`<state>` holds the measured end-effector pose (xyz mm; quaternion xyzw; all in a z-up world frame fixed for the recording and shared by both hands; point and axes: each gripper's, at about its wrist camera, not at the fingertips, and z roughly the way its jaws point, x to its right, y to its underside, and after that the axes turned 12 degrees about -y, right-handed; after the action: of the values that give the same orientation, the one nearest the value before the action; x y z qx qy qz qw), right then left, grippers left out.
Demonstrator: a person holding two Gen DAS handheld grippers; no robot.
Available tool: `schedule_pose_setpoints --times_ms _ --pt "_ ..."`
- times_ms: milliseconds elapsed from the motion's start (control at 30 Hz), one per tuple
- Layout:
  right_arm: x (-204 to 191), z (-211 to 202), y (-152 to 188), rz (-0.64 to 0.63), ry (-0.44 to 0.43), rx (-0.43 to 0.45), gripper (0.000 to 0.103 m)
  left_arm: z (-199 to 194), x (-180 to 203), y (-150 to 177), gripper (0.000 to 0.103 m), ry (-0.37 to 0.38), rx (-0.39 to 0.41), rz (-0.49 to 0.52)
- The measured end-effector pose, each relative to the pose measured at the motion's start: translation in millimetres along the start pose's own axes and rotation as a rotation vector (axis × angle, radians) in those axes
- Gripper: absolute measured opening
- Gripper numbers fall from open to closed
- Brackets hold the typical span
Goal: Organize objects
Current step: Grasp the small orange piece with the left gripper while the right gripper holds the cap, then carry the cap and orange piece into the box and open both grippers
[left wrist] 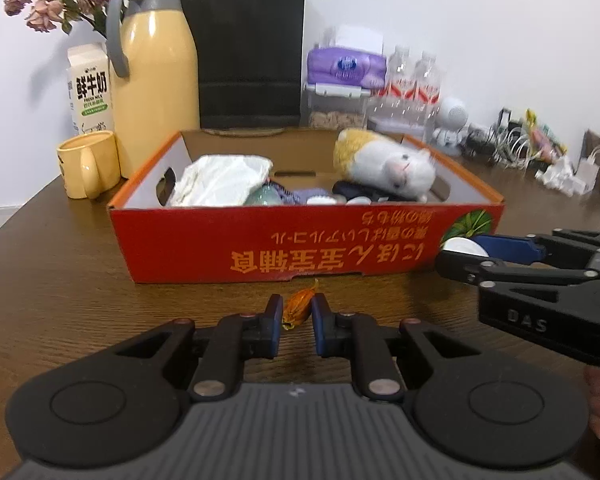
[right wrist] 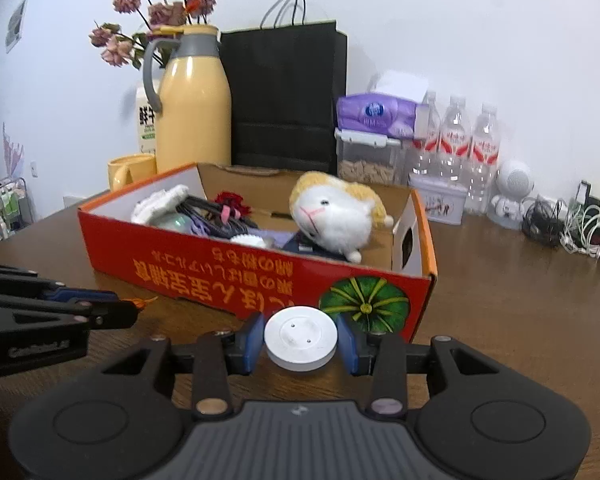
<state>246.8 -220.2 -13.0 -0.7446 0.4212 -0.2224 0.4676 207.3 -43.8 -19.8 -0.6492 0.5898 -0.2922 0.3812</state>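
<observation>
Dark brown wood-grain table [left wrist: 60, 280] carries one open red-and-orange cardboard box [left wrist: 284, 248], printed with yellow characters and one green pumpkin picture; inside it, one white-and-yellow plush animal [left wrist: 384, 164] lying on its side at the box's right end, one crumpled white cloth [left wrist: 220, 180] at the left end, several smaller items between them, too jumbled to count.

Left gripper [left wrist: 296, 314] closed on one small orange wrapped candy [left wrist: 298, 308], pinched between its two blue pads, just in front of the box's near wall, close over the table.

Right gripper [right wrist: 300, 340] clamped around one flat round white plastic disc [right wrist: 301, 338], one pad on each side of its rim; it sits just before the box's front right corner, by the pumpkin picture.

Behind the box: one yellow thermos jug with grey handle [left wrist: 152, 80], one yellow mug [left wrist: 88, 164], one white milk carton [left wrist: 90, 88], one black paper bag [left wrist: 248, 52], one purple tissue pack [right wrist: 376, 116] on one clear lidded container [right wrist: 368, 160], three clear water bottles [right wrist: 456, 140] in the right view; one small white robot figure [right wrist: 512, 192]; tangled cables [right wrist: 572, 228] at far right.
</observation>
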Motion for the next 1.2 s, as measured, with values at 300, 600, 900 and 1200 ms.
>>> schedule_pose_setpoints --times_ms 300,600,900,1200 --pt "-19.5 -10.6 -35.7 -0.061 -0.012 0.103 0.038 -25.9 -13.1 -44.2 0.016 0.033 0.136 -0.044" --pt "-36.2 28.7 -84.9 -0.074 -0.011 0.136 0.038 -5.9 -24.0 -100.9 0.016 0.021 0.246 -0.083" --pt "-21.3 70.5 -89.7 -0.001 0.016 0.127 0.038 42.2 -31.9 -103.1 0.016 -0.002 0.175 -0.096" --pt "-6.0 78.0 -77.7 0.026 0.011 0.079 0.038 57.2 -29.5 -92.4 0.03 -0.073 0.163 -0.064"
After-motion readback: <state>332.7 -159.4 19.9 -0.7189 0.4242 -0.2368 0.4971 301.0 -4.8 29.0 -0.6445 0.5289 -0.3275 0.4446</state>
